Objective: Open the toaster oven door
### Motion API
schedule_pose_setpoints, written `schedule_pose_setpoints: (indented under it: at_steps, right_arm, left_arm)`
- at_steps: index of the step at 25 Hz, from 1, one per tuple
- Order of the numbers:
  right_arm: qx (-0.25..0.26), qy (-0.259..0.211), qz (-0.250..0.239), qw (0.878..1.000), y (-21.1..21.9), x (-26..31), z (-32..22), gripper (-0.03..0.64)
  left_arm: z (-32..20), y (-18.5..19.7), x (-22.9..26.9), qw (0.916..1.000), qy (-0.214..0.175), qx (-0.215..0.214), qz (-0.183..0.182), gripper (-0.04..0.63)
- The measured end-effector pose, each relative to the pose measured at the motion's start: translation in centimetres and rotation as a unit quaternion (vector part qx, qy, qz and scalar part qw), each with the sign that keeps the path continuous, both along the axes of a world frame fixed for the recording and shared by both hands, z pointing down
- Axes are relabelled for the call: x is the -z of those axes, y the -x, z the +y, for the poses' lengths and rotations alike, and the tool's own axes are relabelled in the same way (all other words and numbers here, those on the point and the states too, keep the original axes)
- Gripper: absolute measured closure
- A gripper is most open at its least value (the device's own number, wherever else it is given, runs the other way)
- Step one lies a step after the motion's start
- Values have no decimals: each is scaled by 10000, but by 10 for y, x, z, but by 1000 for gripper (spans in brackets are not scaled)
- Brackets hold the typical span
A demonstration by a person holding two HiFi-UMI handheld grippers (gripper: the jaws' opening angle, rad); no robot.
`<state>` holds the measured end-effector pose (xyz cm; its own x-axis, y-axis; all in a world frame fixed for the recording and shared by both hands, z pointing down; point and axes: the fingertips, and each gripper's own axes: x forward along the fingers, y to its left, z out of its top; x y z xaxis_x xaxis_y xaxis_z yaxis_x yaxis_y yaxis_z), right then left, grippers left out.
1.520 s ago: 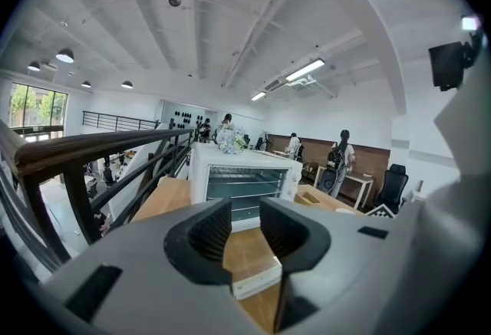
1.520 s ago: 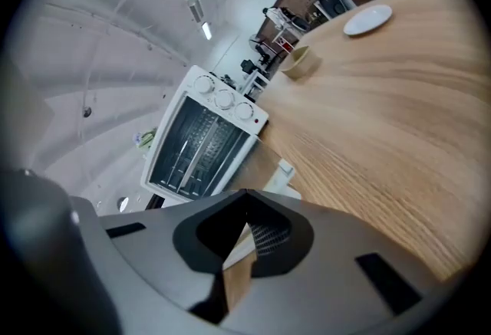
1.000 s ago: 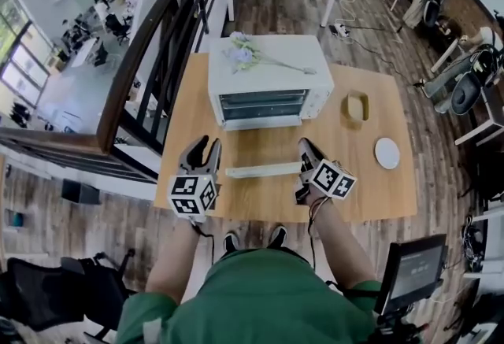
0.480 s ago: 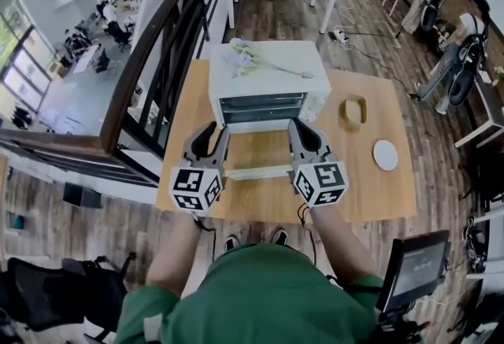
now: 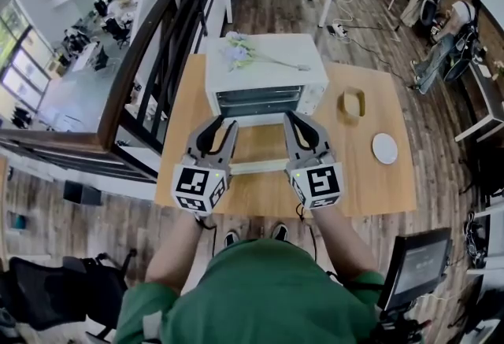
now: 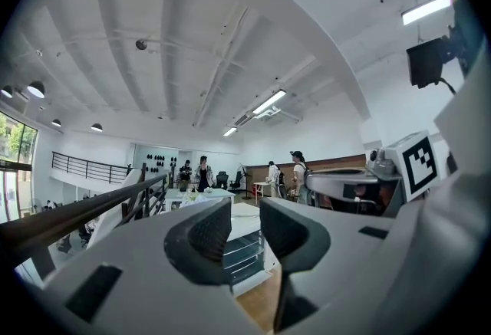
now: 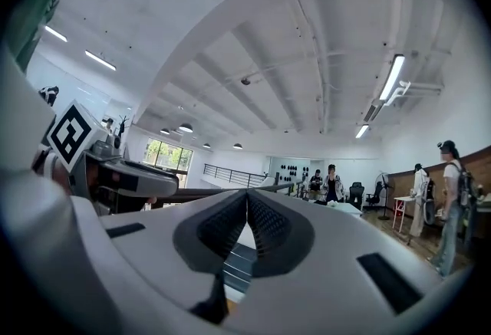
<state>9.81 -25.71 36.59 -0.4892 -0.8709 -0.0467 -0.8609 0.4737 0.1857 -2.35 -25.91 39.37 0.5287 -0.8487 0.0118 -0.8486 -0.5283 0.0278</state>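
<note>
A white toaster oven [image 5: 266,71] stands at the back of the wooden table [image 5: 370,185], with pale flowers [image 5: 240,51] lying on its top. Its glass door hangs down flat in front, and the white handle bar [image 5: 256,167] lies between my two grippers. My left gripper [image 5: 220,130] is held level in front of the oven's left side, jaws apart and nothing between them [image 6: 245,230]. My right gripper [image 5: 295,120] is level by the oven's right side, its pads pressed together on nothing [image 7: 247,207]. Neither touches the oven.
A small wooden holder [image 5: 353,103] and a white plate [image 5: 384,148] lie on the table's right half. A dark stair railing [image 5: 157,43] runs close along the table's left edge. Other tables and people are farther back in the room.
Both grippers have risen and come forward toward the oven front. The right one has rolled so its marker cube faces up. The door stays down.
</note>
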Motion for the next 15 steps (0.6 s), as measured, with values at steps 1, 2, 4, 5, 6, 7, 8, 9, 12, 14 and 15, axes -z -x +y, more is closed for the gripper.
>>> schedule_pose_setpoints:
  at_steps: [1,2,4,5,6,7,8,9,12,14,15]
  right_arm:
    - [-1,-14,28,10000,0,0,1,595]
    - [-6,-16,47,10000,0,-2,1,595]
    - [-51,38,43,10000,-2,-5,1,595]
    - [-69,67,27,9999,-3,-7,1,595]
    - [-70,77,15,9999,-3,-8,1,595]
    - [-53,66,10,10000,-3,-8,1,595]
    - [-32,51,10,10000,-4,-8,1,595]
    - [-26,52,4,10000,-4,-8,1,595]
    - [-54,113,-7,9999,-5,-10,0,595]
    - [-51,89,-18,9999,-5,-9,-1,595]
    - [-41,76,-25,10000,-5,-9,-1,595]
  left_arm:
    - [1,-1,-1,10000,-1,-18,0,469]
    - [2,-2,-2,10000,5,-31,-2,469]
    - [4,-3,-5,10000,30,-43,-3,469]
    - [4,-3,-6,10000,45,-45,-5,469]
    - [4,-3,-7,10000,60,-44,-10,469]
    - [4,-3,-7,10000,73,-44,-16,469]
    - [4,-4,-8,10000,82,-44,-24,469]
    - [4,-4,-8,9999,91,-45,-32,469]
    - [2,-3,-9,9999,109,-42,-48,469]
    - [2,-2,-9,9999,105,-33,-40,469]
    - [2,-1,-9,9999,101,-34,-19,469]
